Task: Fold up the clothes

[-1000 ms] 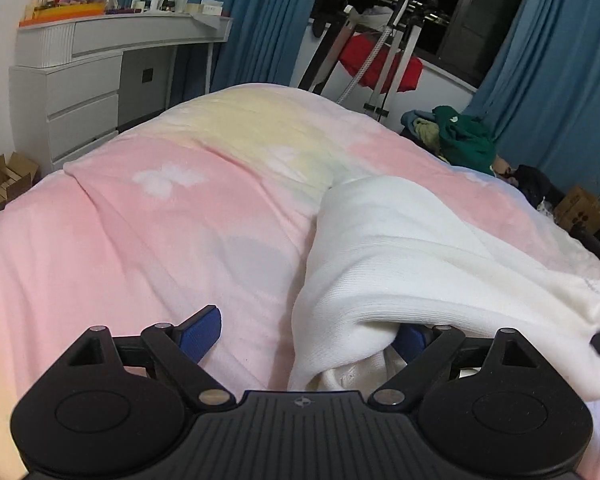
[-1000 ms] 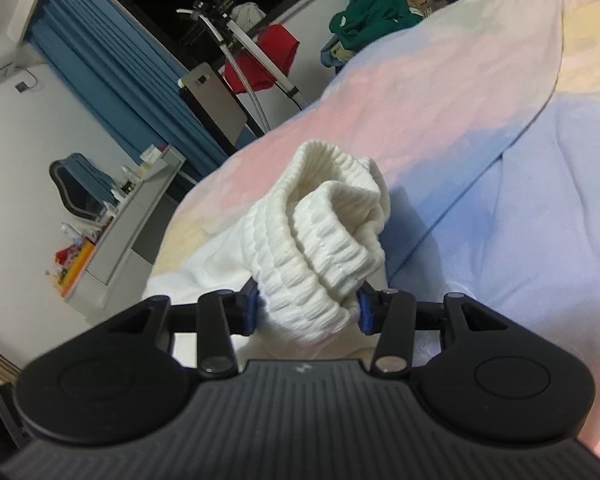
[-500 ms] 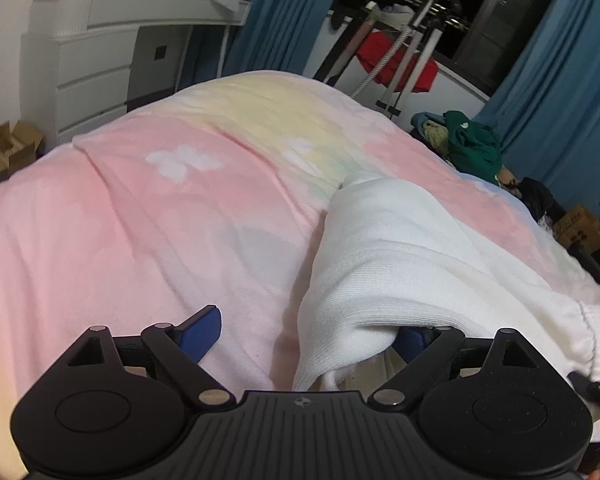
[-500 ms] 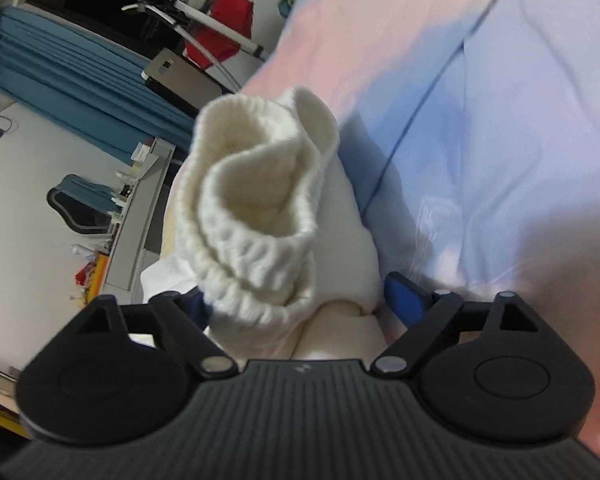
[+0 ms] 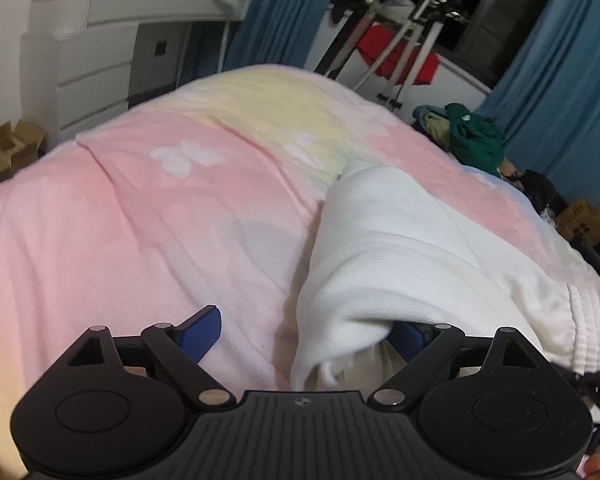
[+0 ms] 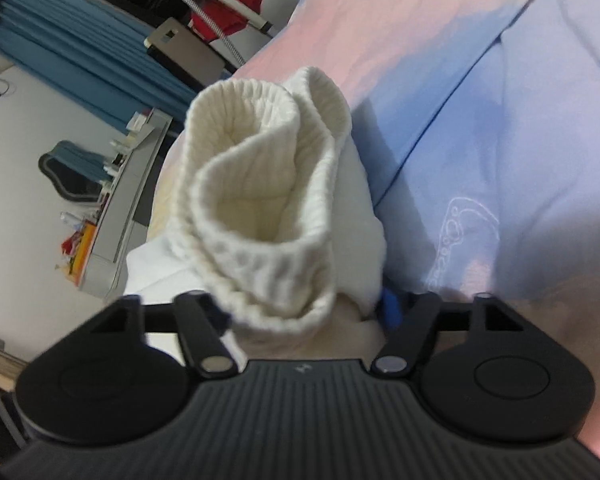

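Note:
A white sweater (image 5: 400, 248) lies folded over on the pink bed cover (image 5: 140, 220). My left gripper (image 5: 304, 334) is open and low over the cover. Its left pad (image 5: 202, 332) is bare, and its right pad (image 5: 408, 336) is tucked under the sweater's near edge. In the right wrist view the sweater's ribbed cuff (image 6: 268, 200) stands rolled up between the fingers of my right gripper (image 6: 306, 312). That gripper's jaws stand apart, wider than the cuff. The right pad (image 6: 390, 308) rests against the sweater's body, and the left pad is hidden behind the cuff.
A white chest of drawers (image 5: 96, 72) and a cardboard box (image 5: 8, 152) stand left of the bed. Beyond it are a drying rack with a red garment (image 5: 396, 56), a heap of green clothes (image 5: 472, 136) and blue curtains (image 5: 560, 100). The cover's blue part (image 6: 520, 140) lies to the right.
My right gripper, shut on the ribbed cuff a second ago, has opened; the jaws have since narrowed a little around the loose cuff. The left gripper stayed open and barely moved.

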### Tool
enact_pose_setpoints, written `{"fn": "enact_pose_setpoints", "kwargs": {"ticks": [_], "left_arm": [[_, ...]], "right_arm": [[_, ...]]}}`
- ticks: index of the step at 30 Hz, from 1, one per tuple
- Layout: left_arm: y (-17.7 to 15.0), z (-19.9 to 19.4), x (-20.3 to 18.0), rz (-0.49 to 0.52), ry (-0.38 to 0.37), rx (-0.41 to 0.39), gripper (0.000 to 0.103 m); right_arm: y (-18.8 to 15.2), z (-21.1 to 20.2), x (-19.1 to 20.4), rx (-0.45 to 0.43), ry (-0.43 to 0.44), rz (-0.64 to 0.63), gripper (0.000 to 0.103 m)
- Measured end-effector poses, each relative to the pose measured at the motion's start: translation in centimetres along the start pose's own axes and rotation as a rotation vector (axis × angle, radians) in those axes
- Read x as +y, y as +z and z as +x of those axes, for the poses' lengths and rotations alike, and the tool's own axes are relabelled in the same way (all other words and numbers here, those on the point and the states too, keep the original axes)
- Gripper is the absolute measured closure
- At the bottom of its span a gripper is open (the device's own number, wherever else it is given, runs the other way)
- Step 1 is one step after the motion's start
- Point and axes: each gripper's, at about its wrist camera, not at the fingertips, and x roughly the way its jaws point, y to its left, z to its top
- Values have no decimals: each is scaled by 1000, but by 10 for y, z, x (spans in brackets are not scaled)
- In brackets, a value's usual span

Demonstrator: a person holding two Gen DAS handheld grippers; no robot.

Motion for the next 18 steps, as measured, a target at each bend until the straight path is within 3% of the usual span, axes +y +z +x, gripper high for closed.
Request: {"fn": "enact_pose_setpoints", "kwargs": {"ticks": [3, 6, 9, 12, 16, 18], "left_arm": [[-3, -20, 2, 11, -67, -38, 12], [-2, -33, 5, 1, -227, -62, 6], [5, -30, 6, -43, -322, -65, 0], [13, -1, 5, -77, -329, 13, 0], [17, 48, 3, -139, -326, 184, 0], [17, 61, 3, -168, -342, 220, 0]], "right_arm": [[-1, -7, 7, -14, -26, -23, 54], [1, -15, 10, -32, -36, -28, 59], [3, -23, 12, -52, -32, -32, 60], [3, -29, 14, -66, -33, -51, 60], [7, -24, 13, -66, -36, -48, 60], [8, -21, 13, -62, -40, -45, 60]]}}
